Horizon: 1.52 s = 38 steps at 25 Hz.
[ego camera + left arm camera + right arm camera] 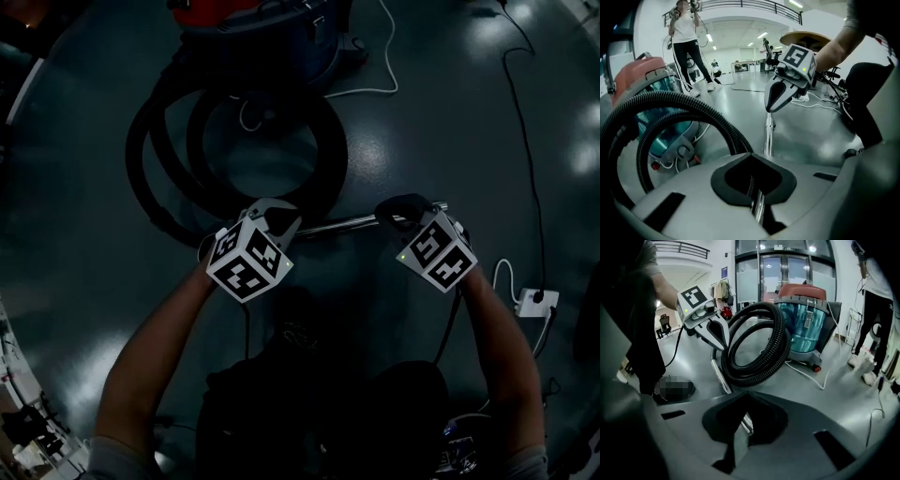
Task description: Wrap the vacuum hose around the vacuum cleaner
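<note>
The vacuum cleaner [267,23], with a red lid and a blue-green body, stands on the floor at the top of the head view. Its black ribbed hose [234,155] lies in loose loops in front of it. From the hose a chrome wand [342,223] runs across between my hands. My left gripper [272,218] is shut on the wand's hose end [759,206]. My right gripper [403,214] is shut on the wand farther along [745,423]. Both hold it off the floor. The hose coil [759,350] and vacuum cleaner [806,317] also show in the right gripper view.
A white power cord [380,70] trails from the vacuum cleaner. A thin black cable [525,141] runs down to a white plug block [536,302] at the right. A person [686,37] stands behind the vacuum; another person's legs [876,315] are to its right.
</note>
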Each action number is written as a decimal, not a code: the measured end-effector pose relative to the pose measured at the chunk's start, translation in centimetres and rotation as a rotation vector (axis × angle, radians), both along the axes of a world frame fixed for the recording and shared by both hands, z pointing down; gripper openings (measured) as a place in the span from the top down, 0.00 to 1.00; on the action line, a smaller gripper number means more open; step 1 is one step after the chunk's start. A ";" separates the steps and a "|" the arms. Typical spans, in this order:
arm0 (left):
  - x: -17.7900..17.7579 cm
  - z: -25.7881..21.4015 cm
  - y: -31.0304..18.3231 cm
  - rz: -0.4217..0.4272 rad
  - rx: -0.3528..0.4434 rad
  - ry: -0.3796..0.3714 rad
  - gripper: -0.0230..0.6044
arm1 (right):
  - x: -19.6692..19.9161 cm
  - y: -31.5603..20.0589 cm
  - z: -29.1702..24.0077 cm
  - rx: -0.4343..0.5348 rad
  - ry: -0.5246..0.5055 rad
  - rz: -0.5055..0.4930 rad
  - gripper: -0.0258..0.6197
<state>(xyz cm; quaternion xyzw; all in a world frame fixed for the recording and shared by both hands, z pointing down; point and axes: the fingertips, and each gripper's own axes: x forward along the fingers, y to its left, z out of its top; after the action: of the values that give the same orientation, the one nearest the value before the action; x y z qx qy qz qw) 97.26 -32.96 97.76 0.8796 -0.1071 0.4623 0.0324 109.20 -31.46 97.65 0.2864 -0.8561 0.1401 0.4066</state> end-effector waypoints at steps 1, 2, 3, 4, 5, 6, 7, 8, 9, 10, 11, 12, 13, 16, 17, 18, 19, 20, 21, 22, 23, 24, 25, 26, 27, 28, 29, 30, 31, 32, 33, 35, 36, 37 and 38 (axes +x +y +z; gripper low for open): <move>0.4 -1.3 -0.2 0.004 0.003 0.008 0.95 | 0.4 0.3 -0.9 0.001 -0.001 0.015 0.95; 0.8 -2.6 -0.2 0.002 0.004 0.020 0.95 | 0.8 0.7 -1.9 0.003 0.001 0.026 0.95; 1.4 -4.0 -0.1 -0.003 0.000 0.035 0.95 | 1.3 1.0 -3.1 0.004 0.004 0.038 0.95; 1.9 -5.5 0.1 -0.010 -0.013 0.053 0.95 | 1.8 1.3 -4.3 0.003 0.001 0.055 0.95; 2.4 -7.0 0.6 -0.020 -0.039 0.075 0.95 | 2.2 1.7 -5.7 -0.002 -0.009 0.078 0.95; 2.9 -8.5 1.3 -0.031 -0.076 0.098 0.95 | 2.5 2.1 -7.1 -0.009 -0.027 0.107 0.95; 3.3 -10.2 2.0 -0.041 -0.116 0.125 0.95 | 2.6 2.5 -8.7 -0.017 -0.049 0.137 0.95; 3.6 -11.9 2.7 -0.048 -0.147 0.149 0.95 | 2.7 2.9 -10.4 -0.023 -0.070 0.166 0.95; 3.9 -13.7 3.3 -0.050 -0.163 0.164 0.95 | 2.7 3.3 -12.2 -0.024 -0.088 0.190 0.95; 4.1 -15.3 3.9 -0.047 -0.169 0.168 0.95 | 2.7 3.8 -14.1 -0.022 -0.104 0.206 0.95; 4.2 -16.9 4.6 -0.043 -0.172 0.165 0.95 | 2.5 4.3 -16.1 -0.017 -0.118 0.218 0.95; 4.3 -18.5 5.2 -0.042 -0.174 0.162 0.95 | 2.4 4.8 -18.1 -0.011 -0.131 0.228 0.95; 4.3 -20.1 5.7 -0.045 -0.175 0.163 0.95 | 2.3 5.2 -20.1 -0.004 -0.144 0.239 0.95; 4.3 -24.9 6.6 -0.080 -0.176 0.180 0.95 | 2.4 6.4 -25.7 0.010 -0.189 0.293 0.95; 4.3 -26.5 7.0 -0.100 -0.182 0.190 0.95 | 2.4 6.9 -27.4 0.013 -0.203 0.315 0.95; 4.2 -28.1 7.3 -0.125 -0.193 0.203 0.95 | 2.3 7.5 -29.0 0.013 -0.217 0.338 0.95; 4.1 -29.7 7.8 -0.154 -0.209 0.218 0.95 | 2.1 8.3 -30.6 0.008 -0.231 0.364 0.95; 4.0 -31.4 8.4 -0.184 -0.228 0.235 0.95 | 1.8 9.3 -32.1 -0.002 -0.243 0.390 0.95; 4.0 -33.1 9.1 -0.209 -0.243 0.250 0.95 | 1.5 10.3 -33.6 -0.015 -0.255 0.415 0.95; 3.9 -34.9 9.8 -0.227 -0.252 0.264 0.95 | 1.1 11.3 -35.0 -0.026 -0.268 0.438 0.95; 3.8 -36.7 10.6 -0.237 -0.256 0.274 0.95 | 0.5 12.4 -36.5 -0.037 -0.284 0.459 0.95; 3.7 -38.4 11.5 -0.238 -0.257 0.280 0.95 | -0.2 13.5 -37.9 -0.049 -0.299 0.475 0.95; 3.6 -40.1 12.5 -0.234 -0.254 0.283 0.95 | -1.0 14.7 -39.3 -0.062 -0.308 0.483 0.95; 3.4 -41.6 13.5 -0.228 -0.250 0.284 0.95 | -1.9 15.8 -40.6 -0.074 -0.312 0.480 0.95; 3.2 -43.2 14.4 -0.224 -0.247 0.285 0.95 | -2.7 16.8 -41.9 -0.081 -0.311 0.468 0.95; 3.1 -44.7 15.2 -0.225 -0.247 0.291 0.95 | -3.6 17.7 -43.2 -0.085 -0.307 0.453 0.95; 3.0 -46.2 16.0 -0.229 -0.250 0.299 0.95 | -4.3 18.6 -44.6 -0.087 -0.305 0.440 0.95; 2.8 -47.6 16.8 -0.236 -0.253 0.310 0.95 | -4.8 19.3 -46.0 -0.087 -0.305 0.431 0.95; 2.7 -49.1 17.5 -0.244 -0.253 0.320 0.95 | -5.2 20.0 -47.5 -0.085 -0.309 0.425 0.95; 2.5 -50.6 18.2 -0.252 -0.250 0.329 0.95 | -5.6 20.6 -49.0 -0.079 -0.316 0.422 0.95; 2.3 -52.0 18.9 -0.259 -0.243 0.338 0.95 | -5.8 21.2 -50.6 -0.071 -0.322 0.422 0.95; 1.7 -54.9 20.1 -0.277 -0.220 0.355 0.95 | -6.4 22.1 -53.7 -0.052 -0.335 0.424 0.95; 1.4 -56.4 20.6 -0.288 -0.204 0.364 0.95 | -6.6 22.5 -55.1 -0.042 -0.341 0.423 0.95; 1.0 -57.8 20.9 -0.303 -0.186 0.372 0.95 | -6.9 22.8 -56.6 -0.031 -0.348 0.421 0.95; 0.7 -59.4 21.2 -0.319 -0.168 0.382 0.95 | -7.2 22.9 -58.3 -0.017 -0.359 0.418 0.95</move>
<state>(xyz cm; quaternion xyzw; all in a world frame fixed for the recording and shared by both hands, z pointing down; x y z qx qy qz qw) 97.96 -11.81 38.38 0.9172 -0.1977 0.2840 0.1975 102.02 -8.56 39.40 0.4242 -0.8354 0.2769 0.2133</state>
